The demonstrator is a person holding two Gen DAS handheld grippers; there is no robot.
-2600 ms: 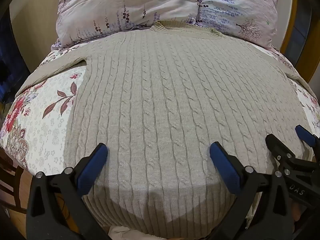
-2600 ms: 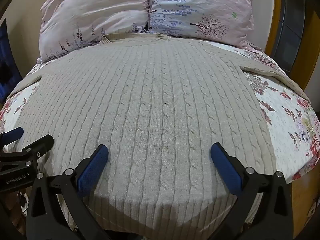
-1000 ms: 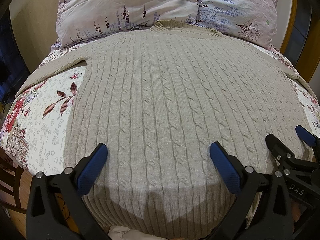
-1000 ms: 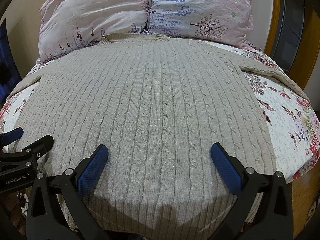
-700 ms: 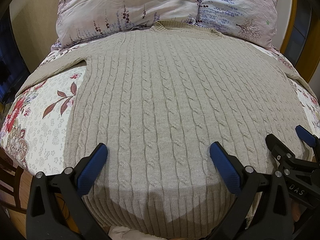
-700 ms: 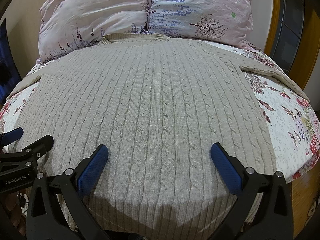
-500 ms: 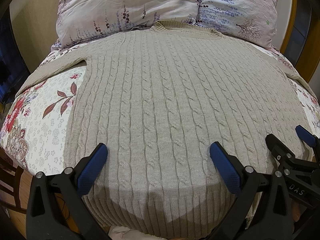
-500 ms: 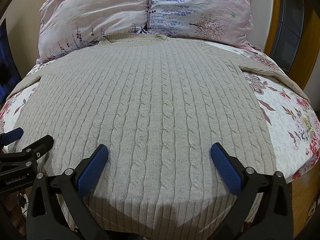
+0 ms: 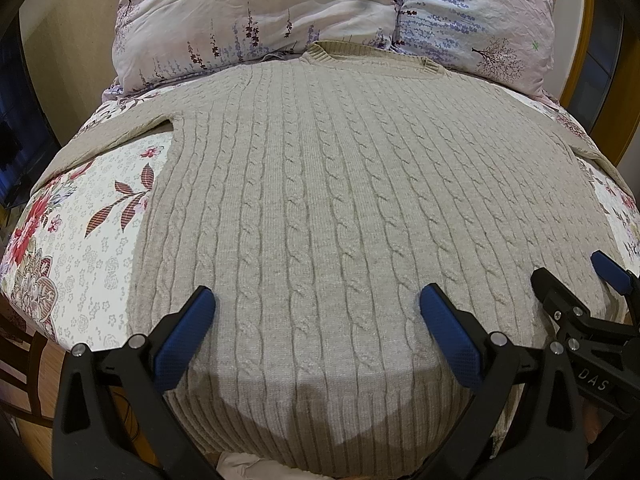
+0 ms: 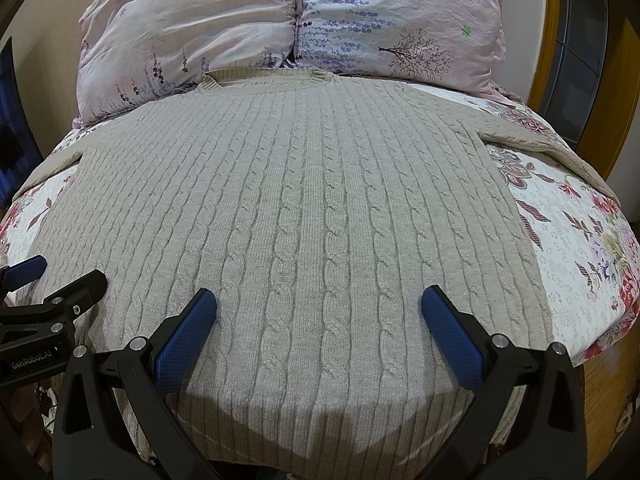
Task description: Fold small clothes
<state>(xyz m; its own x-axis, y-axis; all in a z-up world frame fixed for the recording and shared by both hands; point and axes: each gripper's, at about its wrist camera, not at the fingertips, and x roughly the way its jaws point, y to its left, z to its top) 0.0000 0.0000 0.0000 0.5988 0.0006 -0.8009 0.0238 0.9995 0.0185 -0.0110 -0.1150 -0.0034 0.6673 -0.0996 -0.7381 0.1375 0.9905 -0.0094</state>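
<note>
A beige cable-knit sweater lies flat on the bed, front up, taking most of the width of the flowered quilt. Its ribbed collar points to the head of the bed and touches the two pale pink pillows stacked there. The ribbed hem reaches the foot edge of the bed and drapes slightly over it. One sleeve runs out toward the left edge of the bed, the other sleeve toward the right edge, both spread away from the body of the garment.

The left tool hovers low over the hem end of the sweater, nearer the left side of the garment. Its blue-padded fingers stand wide apart and hold nothing; whether the tips touch the knit, I cannot tell.

The right tool sits beside it, over the right half of the hem end, fingers spread just as wide, with nothing between them. Each tool shows in the other's view: the right tool at the right margin of the left wrist view, the left tool at the left margin of the right wrist view, the two close together and side by side at the foot of the bed.

A wooden frame stands beyond the pillows on the right.
</note>
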